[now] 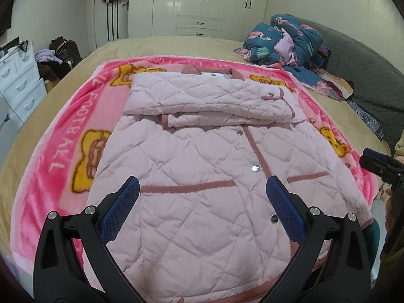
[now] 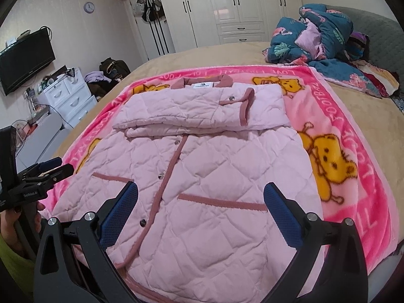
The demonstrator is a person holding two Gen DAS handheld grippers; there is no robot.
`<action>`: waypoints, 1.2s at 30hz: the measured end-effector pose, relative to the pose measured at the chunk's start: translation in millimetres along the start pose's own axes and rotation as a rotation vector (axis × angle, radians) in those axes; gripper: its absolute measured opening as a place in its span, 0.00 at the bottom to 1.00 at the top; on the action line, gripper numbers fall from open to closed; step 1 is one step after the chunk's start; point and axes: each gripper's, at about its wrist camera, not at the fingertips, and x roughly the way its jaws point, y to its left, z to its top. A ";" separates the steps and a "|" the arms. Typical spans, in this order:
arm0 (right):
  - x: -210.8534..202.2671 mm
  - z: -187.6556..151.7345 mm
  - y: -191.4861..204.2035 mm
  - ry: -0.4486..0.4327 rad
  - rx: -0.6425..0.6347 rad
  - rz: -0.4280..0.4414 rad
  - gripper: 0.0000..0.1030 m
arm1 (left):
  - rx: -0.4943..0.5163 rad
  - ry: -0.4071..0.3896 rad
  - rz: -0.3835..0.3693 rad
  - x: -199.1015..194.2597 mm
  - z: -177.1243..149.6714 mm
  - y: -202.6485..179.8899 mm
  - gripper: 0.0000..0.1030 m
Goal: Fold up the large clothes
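A pale pink quilted jacket (image 1: pixel 202 166) lies front-up on a bright pink blanket (image 1: pixel 63 131) printed with yellow bears, and the blanket is spread over a tan bed (image 1: pixel 176 45). Both sleeves are folded across the jacket's chest in a stacked band, just below the dusty-rose collar (image 2: pixel 202 80) at the far end. The snap placket and two rose-trimmed pocket openings show on the lower body, whose hem reaches the near edge of the bed.

The left gripper (image 1: pixel 202 202) hovers over the jacket's near left part with its blue-padded fingers spread wide, holding nothing. The right gripper (image 2: pixel 200 204) hangs over the near right part, equally wide apart and empty. In each view the other gripper shows at the frame edge, its jaws appearing close together there, though the angle is poor.

At the far right of the bed sits a heap of teal floral bedding (image 2: pixel 318 35). To the left of the bed, a white drawer unit (image 2: pixel 68 96) has its drawers closed, so its contents cannot be seen. Beyond it dark bags (image 2: pixel 113 68) and loose clothes are piled by the white wardrobe (image 2: pixel 227 5).
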 end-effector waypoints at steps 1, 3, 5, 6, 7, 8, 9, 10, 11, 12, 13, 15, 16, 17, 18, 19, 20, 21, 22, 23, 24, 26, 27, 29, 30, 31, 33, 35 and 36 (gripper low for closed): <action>-0.1 -1.5 -1.1 0.003 -0.001 -0.003 0.96 | 0.005 0.006 0.010 0.9 -3.2 1.1 0.91; 0.2 -5.6 -4.1 0.010 -0.003 -0.010 0.96 | 0.005 0.019 0.023 3.0 -9.3 5.1 0.91; 1.6 -9.6 -8.5 0.020 0.003 -0.018 0.96 | -0.002 0.033 0.029 4.9 -15.0 9.8 0.91; 2.3 -11.6 -10.2 0.024 0.006 -0.019 0.96 | -0.003 0.044 0.035 6.5 -19.0 12.6 0.91; 3.1 -13.6 -12.8 0.030 0.010 -0.022 0.96 | -0.002 0.049 0.038 7.0 -21.1 14.6 0.91; 4.1 -16.2 -16.0 0.037 0.014 -0.030 0.96 | -0.002 0.058 0.045 8.3 -24.4 16.9 0.91; 4.4 -17.8 -18.1 0.041 0.016 -0.034 0.96 | -0.004 0.065 0.050 9.2 -27.3 19.3 0.91; 5.1 -20.1 -21.1 0.047 0.019 -0.038 0.96 | -0.005 0.070 0.055 9.6 -29.5 21.7 0.91; 5.7 -22.4 -24.1 0.052 0.023 -0.044 0.96 | -0.007 0.074 0.059 9.7 -31.7 23.8 0.91; 6.1 -24.0 -26.1 0.056 0.025 -0.047 0.96 | -0.009 0.076 0.063 9.6 -33.6 26.0 0.91; 6.6 -26.2 -28.6 0.061 0.027 -0.050 0.96 | -0.010 0.079 0.068 9.8 -35.8 28.8 0.91; 8.1 -30.6 -33.8 0.074 0.031 -0.065 0.96 | -0.013 0.085 0.078 9.9 -38.7 33.6 0.91; 8.4 -32.5 -35.9 0.078 0.034 -0.067 0.96 | -0.015 0.088 0.082 9.8 -40.4 36.6 0.91; 8.6 -34.8 -38.6 0.083 0.039 -0.071 0.96 | -0.018 0.094 0.088 9.7 -42.9 39.9 0.91; 8.9 -36.3 -40.6 0.087 0.041 -0.074 0.96 | -0.021 0.098 0.097 9.7 -45.6 43.8 0.91; 9.2 -38.3 -43.3 0.091 0.045 -0.076 0.96 | -0.025 0.103 0.107 9.7 -48.6 48.0 0.91; 9.6 -40.3 -46.2 0.096 0.050 -0.081 0.96 | -0.029 0.108 0.114 9.9 -50.4 50.6 0.91; 9.8 -41.8 -48.2 0.099 0.054 -0.084 0.96 | -0.036 0.115 0.123 9.9 -53.6 55.3 0.91; 10.1 -43.9 -50.9 0.104 0.060 -0.086 0.96 | -0.043 0.121 0.132 9.9 -56.4 59.9 0.91; 10.3 -45.8 -53.5 0.109 0.066 -0.089 0.96 | -0.049 0.126 0.139 9.8 -58.5 63.8 0.91; 10.5 -47.1 -55.1 0.112 0.068 -0.092 0.96 | -0.057 0.131 0.148 9.5 -61.4 68.5 0.91; 11.1 -51.1 -59.3 0.124 0.074 -0.100 0.96 | -0.071 0.139 0.165 9.2 -65.5 76.4 0.91; 11.4 -52.8 -60.7 0.128 0.076 -0.104 0.96 | -0.080 0.144 0.175 8.8 -68.3 81.2 0.91; 11.7 -56.4 -64.2 0.137 0.077 -0.107 0.96 | -0.095 0.151 0.187 7.5 -72.9 89.0 0.91; 11.8 -57.8 -65.4 0.139 0.078 -0.111 0.96 | -0.100 0.156 0.195 7.0 -75.3 93.0 0.91; 11.9 -59.8 -67.4 0.145 0.081 -0.115 0.96 | -0.104 0.163 0.201 6.8 -77.8 97.4 0.91; 11.7 -63.9 -71.4 0.154 0.086 -0.124 0.96 | -0.117 0.170 0.207 5.8 -81.6 103.8 0.91; 10.6 -68.2 -75.2 0.162 0.092 -0.130 0.96 | -0.130 0.180 0.209 5.1 -87.6 111.9 0.91; 10.4 -70.4 -77.2 0.166 0.096 -0.134 0.96 | -0.137 0.188 0.210 5.4 -90.8 115.4 0.91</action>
